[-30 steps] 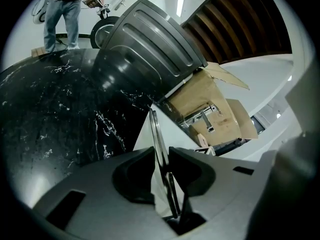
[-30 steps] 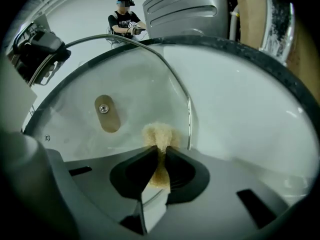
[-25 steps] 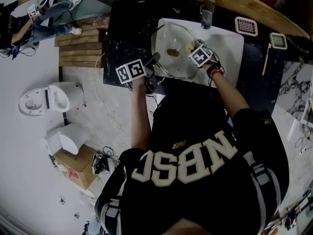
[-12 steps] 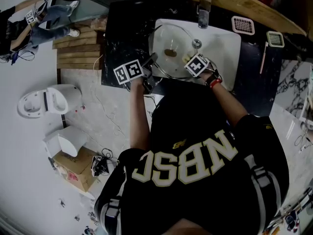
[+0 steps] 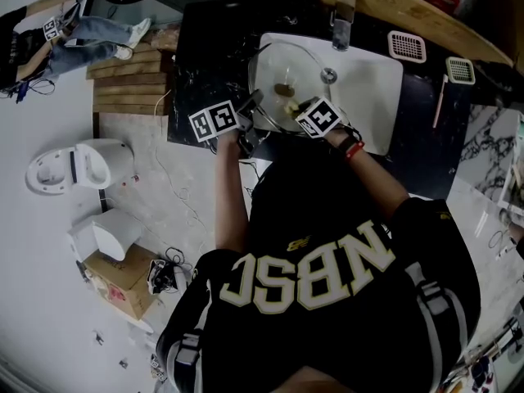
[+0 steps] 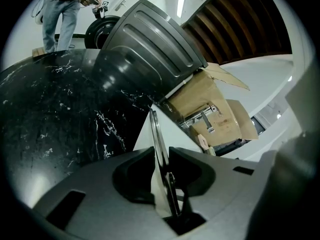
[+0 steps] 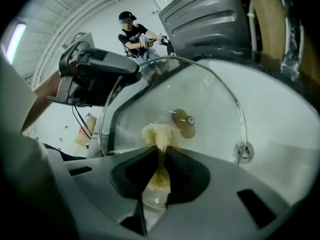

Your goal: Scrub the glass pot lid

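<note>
The glass pot lid point(image 5: 278, 84) stands tilted in the white sink point(image 5: 372, 84). My left gripper point(image 5: 254, 103) is shut on its metal rim point(image 6: 156, 134), which runs edge-on between the jaws of the left gripper point(image 6: 161, 156). My right gripper point(image 5: 299, 109) is shut on a yellow scrub sponge point(image 7: 159, 135) and presses it against the glass, just left of and below the lid's knob point(image 7: 184, 122). In the right gripper view the lid point(image 7: 210, 91) fills the middle, with the left gripper point(image 7: 95, 76) on its upper left rim.
A faucet point(image 5: 342, 16) rises behind the sink, whose drain point(image 7: 243, 151) lies to the right of the lid. Black marble counter point(image 5: 205, 56) surrounds the basin. Two small strainers point(image 5: 409, 46) lie at the right. A grey bin point(image 6: 145, 44) and a cardboard box point(image 6: 215, 114) stand beyond.
My right gripper has slid with the sponge from the lid's right side leftward and nearer to me, across the glass. The left gripper and lid have kept still.
</note>
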Motion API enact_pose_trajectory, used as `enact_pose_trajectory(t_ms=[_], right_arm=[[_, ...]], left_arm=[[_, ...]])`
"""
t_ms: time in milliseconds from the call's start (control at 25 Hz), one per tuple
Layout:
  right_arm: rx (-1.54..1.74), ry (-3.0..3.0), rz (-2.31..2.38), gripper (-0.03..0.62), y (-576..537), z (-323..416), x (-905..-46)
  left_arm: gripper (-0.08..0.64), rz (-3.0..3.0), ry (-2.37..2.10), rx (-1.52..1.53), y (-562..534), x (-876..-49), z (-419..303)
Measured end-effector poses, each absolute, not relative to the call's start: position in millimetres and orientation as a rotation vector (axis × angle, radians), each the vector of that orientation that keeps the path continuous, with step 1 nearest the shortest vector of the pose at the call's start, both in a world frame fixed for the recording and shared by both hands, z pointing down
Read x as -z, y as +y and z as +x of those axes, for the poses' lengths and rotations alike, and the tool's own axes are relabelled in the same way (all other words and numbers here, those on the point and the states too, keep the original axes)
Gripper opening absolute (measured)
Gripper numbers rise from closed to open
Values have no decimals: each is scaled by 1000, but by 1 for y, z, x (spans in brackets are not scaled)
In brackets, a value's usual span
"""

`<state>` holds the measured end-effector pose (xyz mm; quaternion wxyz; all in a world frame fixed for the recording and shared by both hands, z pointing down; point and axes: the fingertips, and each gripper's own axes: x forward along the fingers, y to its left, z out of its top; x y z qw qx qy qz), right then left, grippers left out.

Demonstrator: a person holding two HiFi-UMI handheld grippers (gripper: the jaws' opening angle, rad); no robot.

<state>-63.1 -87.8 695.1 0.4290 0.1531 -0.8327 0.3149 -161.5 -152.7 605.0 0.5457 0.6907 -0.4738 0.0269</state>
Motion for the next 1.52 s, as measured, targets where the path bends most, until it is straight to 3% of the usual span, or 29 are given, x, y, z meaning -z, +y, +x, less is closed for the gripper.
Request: enact_pose_trajectory(t_ms=[760,1520], right_arm=[[-678,-2268,458,66,-187,-127,-672],[-599,-2128,667,66,-250,-56,-742]], left_arm=[[100,1626,-1119,-62,-150,-603,-162],[100,1621,-1111,-60,-150,-602,-162]])
